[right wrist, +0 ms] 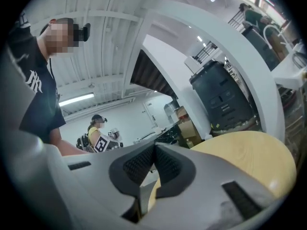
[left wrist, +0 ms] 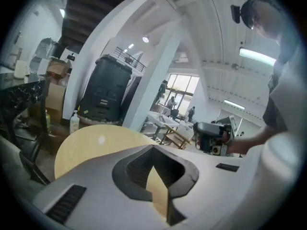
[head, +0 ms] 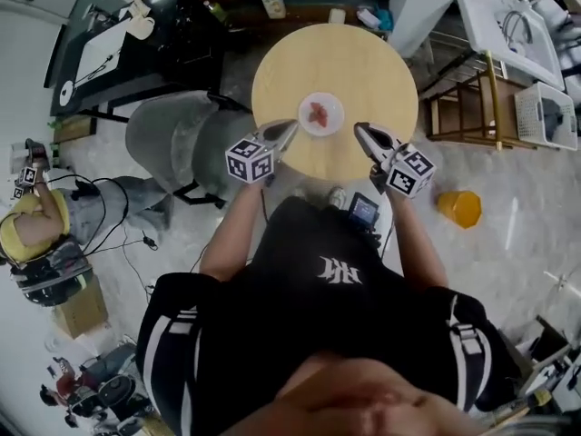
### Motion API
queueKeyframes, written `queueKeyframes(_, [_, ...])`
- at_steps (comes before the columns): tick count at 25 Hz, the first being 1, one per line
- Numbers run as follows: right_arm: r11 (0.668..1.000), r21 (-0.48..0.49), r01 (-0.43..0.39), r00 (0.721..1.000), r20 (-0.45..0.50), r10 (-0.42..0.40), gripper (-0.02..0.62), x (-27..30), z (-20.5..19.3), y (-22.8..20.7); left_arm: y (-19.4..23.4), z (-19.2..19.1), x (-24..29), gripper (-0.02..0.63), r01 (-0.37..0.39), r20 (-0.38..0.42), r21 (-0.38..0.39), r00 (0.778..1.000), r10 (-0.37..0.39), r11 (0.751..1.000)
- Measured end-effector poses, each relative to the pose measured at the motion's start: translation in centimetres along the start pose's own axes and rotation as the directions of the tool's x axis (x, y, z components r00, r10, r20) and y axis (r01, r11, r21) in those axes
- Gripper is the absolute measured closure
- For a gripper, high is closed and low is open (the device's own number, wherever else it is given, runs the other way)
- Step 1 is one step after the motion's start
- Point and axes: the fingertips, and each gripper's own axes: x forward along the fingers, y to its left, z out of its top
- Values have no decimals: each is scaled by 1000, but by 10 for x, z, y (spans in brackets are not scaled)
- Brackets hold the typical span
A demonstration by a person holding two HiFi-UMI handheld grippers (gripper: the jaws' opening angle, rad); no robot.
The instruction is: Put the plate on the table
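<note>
A small white plate (head: 320, 113) with red food on it rests on the round wooden table (head: 363, 62), close to the near edge. My left gripper (head: 289, 131) hovers just left of the plate and my right gripper (head: 361, 133) just right of it; neither touches it. Both are shut with nothing held. In the left gripper view the dark pads (left wrist: 139, 164) meet at their tips over the tabletop (left wrist: 88, 145). Seen in the right gripper view, the pads (right wrist: 169, 164) also meet, with the table (right wrist: 249, 152) beyond. The plate is hidden in both gripper views.
A grey chair (head: 172, 139) stands left of the table and a wooden chair (head: 463, 98) right of it. A yellow object (head: 460, 209) lies on the floor at the right. A black desk (head: 145, 44) is at the back left. Another person (head: 36, 234) crouches far left.
</note>
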Motion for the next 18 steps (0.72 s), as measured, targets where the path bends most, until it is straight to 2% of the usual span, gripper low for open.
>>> queueKeyframes(4, [999, -21, 27, 999, -27, -28, 598, -9, -18, 31, -31, 11, -35, 594, 84, 123, -20, 989, -81, 996])
queueKeyframes(7, [1000, 5, -6, 1000, -7, 6, 597, -12, -21, 60, -51, 21, -57, 594, 169, 181, -2, 969, -165, 986])
queueKeyframes(9, [998, 44, -40, 999, -10, 41, 598, -10, -25, 82, -59, 23, -70, 594, 209, 174, 36, 962, -212, 977])
queueKeyframes(12, [998, 41, -44, 999, -27, 45, 600, -6, -36, 108, -65, 19, -88, 595, 255, 145, 88, 953, -266, 963])
queueKeyframes(18, [999, 35, -22, 999, -34, 23, 600, 1, -61, 149, -82, -7, -126, 594, 323, 107, 95, 937, -333, 942])
